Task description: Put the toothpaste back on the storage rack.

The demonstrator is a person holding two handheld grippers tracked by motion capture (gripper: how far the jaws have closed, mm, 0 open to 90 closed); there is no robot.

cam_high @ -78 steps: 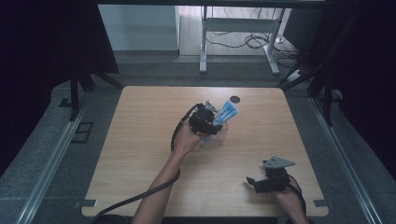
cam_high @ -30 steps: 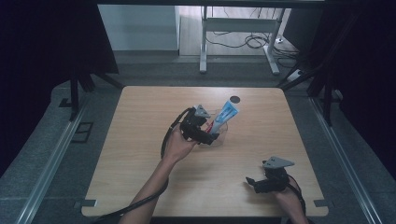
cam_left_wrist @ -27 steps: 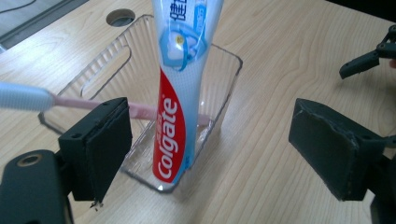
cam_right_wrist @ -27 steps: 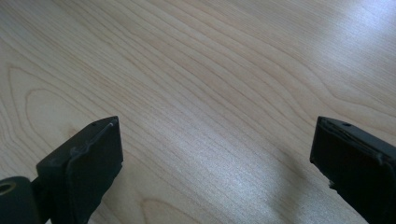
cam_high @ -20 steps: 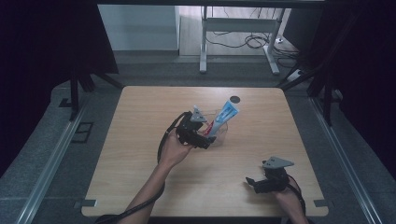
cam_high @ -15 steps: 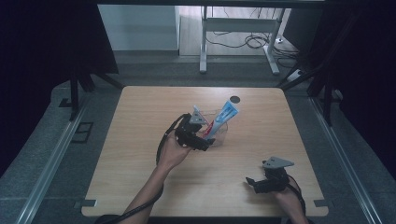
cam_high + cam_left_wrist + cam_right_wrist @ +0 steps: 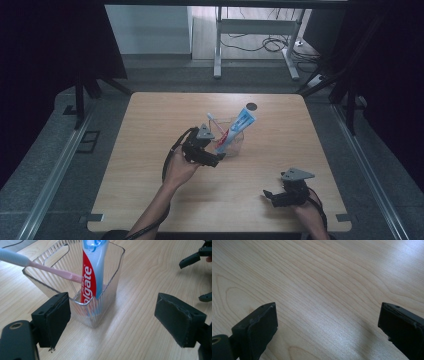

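A: Left hand-held gripper (image 7: 110, 322): jaws spread wide, nothing between the pads. It sits low over the tabletop (image 7: 150, 272), just beside the near corner of the clear ribbed cup (image 7: 100, 307). The left pad looks very near the cup wall; I cannot tell if it touches.

B: Contents of the cup?

A: A toothpaste tube (image 7: 93, 270) stands in it, leaning on the rim, red-and-white end down. A pink toothbrush (image 7: 45, 267) lies slanted across it, its pale handle end poking out over the far rim. In the high view the cup (image 7: 231, 145) stands near the middle of the tabletop.

B: Right side?

A: Right hand-held gripper (image 7: 280, 196) rests near the front right edge of the tabletop, well apart from the cup. Its jaws are also spread, over bare wood.

B: Step in hand, in your judgement?

A: Both items appear loaded, so I read this as the left gripper standing off from the cup with nothing gripped. If the cup is to be moved next, the jaws would need to straddle one wall squarely and close gently; the tall tube makes it top-heavy, so a sideways nudge could tip it.
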